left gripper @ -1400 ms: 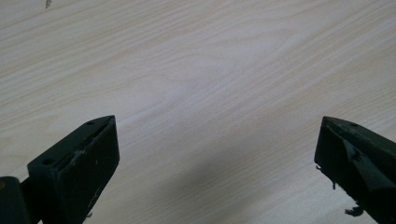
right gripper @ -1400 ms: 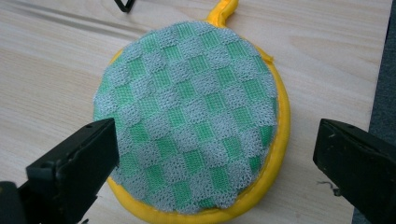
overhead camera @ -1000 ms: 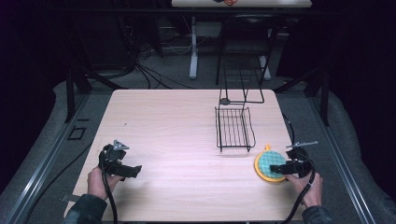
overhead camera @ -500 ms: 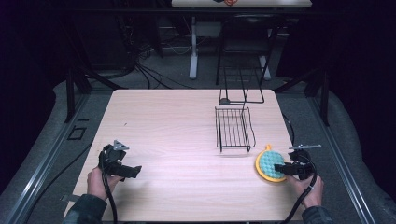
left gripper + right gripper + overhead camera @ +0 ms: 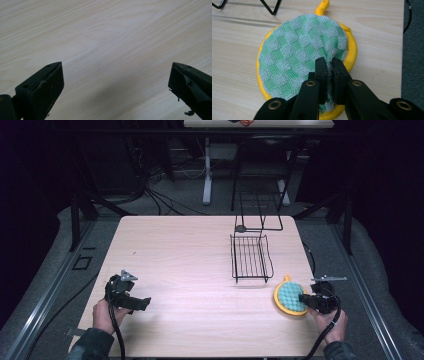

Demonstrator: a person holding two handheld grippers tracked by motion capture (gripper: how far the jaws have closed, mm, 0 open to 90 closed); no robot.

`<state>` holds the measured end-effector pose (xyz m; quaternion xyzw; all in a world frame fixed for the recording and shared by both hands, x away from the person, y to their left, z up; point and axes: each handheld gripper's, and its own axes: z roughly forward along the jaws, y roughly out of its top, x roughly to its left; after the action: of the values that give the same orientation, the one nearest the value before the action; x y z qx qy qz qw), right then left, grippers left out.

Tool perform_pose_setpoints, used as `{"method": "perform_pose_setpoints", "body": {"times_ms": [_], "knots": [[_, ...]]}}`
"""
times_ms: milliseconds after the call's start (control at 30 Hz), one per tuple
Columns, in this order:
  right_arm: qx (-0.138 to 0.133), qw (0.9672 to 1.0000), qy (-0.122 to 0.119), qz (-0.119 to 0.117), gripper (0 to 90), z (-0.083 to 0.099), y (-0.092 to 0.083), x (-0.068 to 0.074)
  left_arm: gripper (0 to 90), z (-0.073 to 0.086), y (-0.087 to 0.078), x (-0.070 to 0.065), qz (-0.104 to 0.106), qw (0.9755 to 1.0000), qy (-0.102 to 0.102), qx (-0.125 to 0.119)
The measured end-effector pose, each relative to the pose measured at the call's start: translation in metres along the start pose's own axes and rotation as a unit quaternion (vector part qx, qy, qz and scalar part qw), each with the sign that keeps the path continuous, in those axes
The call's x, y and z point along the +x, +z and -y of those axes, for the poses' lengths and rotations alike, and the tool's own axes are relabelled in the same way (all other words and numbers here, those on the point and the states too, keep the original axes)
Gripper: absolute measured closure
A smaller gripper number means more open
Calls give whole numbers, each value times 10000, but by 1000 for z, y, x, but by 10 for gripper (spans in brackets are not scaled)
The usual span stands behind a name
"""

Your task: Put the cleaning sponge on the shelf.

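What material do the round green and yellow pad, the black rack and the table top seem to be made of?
Round pad: it looks like soft fabric, a shiny green mesh in a checked weave with a yellow cloth rim and loop; it puckers where the right gripper pinches it.
Black rack: thin rods, probably coated metal wire.
Table top: pale wood grain, matte, possibly laminate.

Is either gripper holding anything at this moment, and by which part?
The right gripper is shut on the round scrubber, pinching a fold of its green mesh face near the yellow rim. The left gripper is open over bare table.
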<state>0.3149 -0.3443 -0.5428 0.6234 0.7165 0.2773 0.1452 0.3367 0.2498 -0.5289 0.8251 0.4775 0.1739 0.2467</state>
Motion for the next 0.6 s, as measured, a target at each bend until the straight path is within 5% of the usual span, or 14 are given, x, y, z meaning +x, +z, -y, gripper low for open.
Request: {"method": "perform_pose_setpoints", "body": {"times_ms": [600], "knots": [[-395, 9991, 39, -122, 859, -3, -26, 0, 1, -1, -1, 1, 15, 10000, -34, -13]]}}
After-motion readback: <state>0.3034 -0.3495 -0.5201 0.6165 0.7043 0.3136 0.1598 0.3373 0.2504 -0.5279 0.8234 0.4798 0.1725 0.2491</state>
